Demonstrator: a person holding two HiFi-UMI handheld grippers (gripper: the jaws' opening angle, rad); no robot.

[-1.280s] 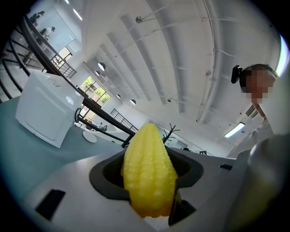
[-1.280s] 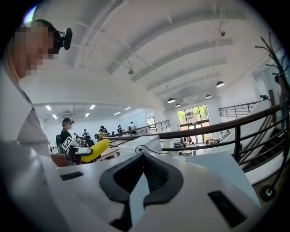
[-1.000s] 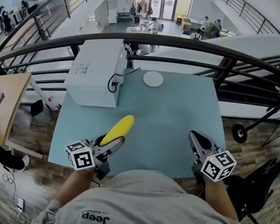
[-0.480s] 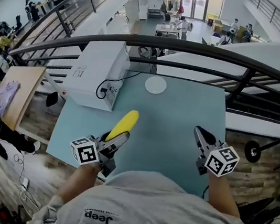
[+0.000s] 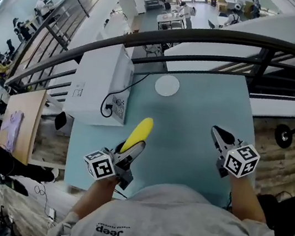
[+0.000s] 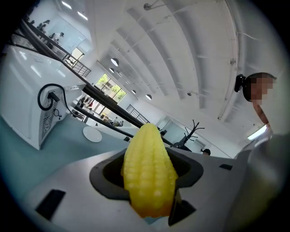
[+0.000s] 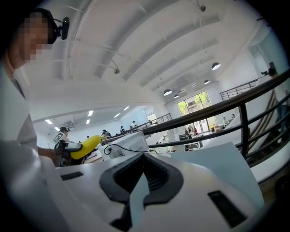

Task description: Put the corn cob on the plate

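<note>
Corn cob [image 5: 140, 129], clamped in the left tool [image 5: 136, 147], has crept from the counter's [image 5: 191, 122] near edge toward the far-edge plate [image 5: 167, 85], right tool [image 5: 216, 131] pinched together, empty

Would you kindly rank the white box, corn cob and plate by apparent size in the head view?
Largest: white box.
Then corn cob and plate look about alike; the cob is nearer the camera, so unranked.

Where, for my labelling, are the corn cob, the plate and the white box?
corn cob [image 5: 138, 131], head view, yellow middle
plate [image 5: 167, 85], head view, bare centre
white box [image 5: 99, 77], head view, top face
</note>
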